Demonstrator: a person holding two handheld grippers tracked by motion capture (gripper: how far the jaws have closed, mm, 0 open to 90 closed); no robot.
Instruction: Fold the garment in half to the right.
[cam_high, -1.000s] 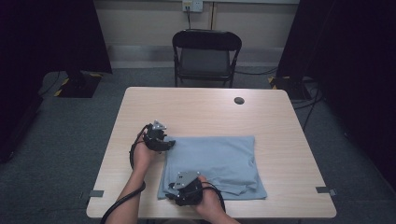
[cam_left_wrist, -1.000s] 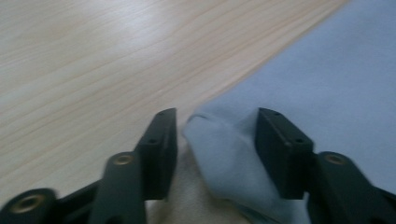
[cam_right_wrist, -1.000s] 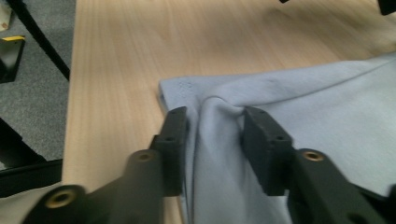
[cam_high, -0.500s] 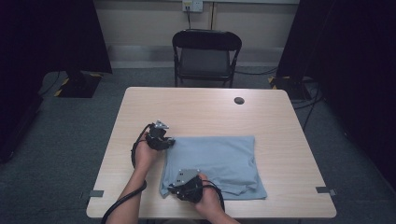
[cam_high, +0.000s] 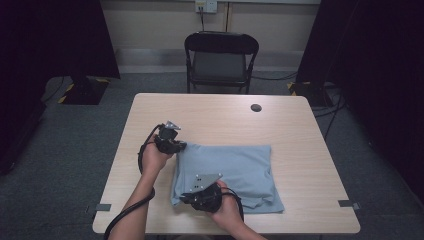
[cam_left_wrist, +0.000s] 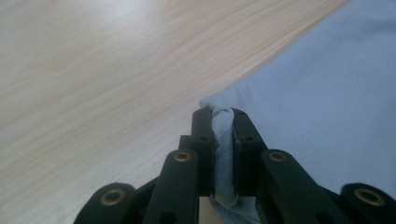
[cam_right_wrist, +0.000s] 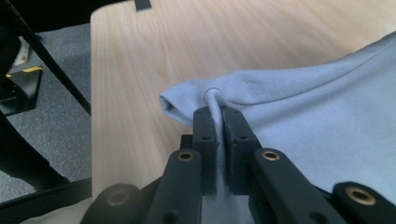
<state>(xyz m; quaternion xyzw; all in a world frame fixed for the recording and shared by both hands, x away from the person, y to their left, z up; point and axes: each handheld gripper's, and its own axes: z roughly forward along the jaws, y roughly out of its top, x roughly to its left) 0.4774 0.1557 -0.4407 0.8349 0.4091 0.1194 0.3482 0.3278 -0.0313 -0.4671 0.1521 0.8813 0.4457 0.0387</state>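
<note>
A pale blue cloth (cam_high: 227, 175) lies folded flat on the near half of the wooden table (cam_high: 295, 125), its left edge lifted slightly where both grippers hold it. The left gripper (cam_high: 172, 146) sits at about ten o'clock from the cloth's middle, at the far left corner; its jaws have just been closing and now pinch a bunched fold of the cloth (cam_left_wrist: 223, 140) between the pads. The right gripper (cam_high: 200, 197) is at about seven o'clock from the cloth's middle, on the near left corner; its jaws have also just been closing and stand narrow, clamped on a ridge of fabric (cam_right_wrist: 217, 121) that puckers around them. A small dark disc (cam_high: 256, 107) rests on the table toward one o'clock, well apart from the cloth. A black folding chair (cam_high: 220, 60) stands beyond the table's far edge at twelve o'clock.
</note>
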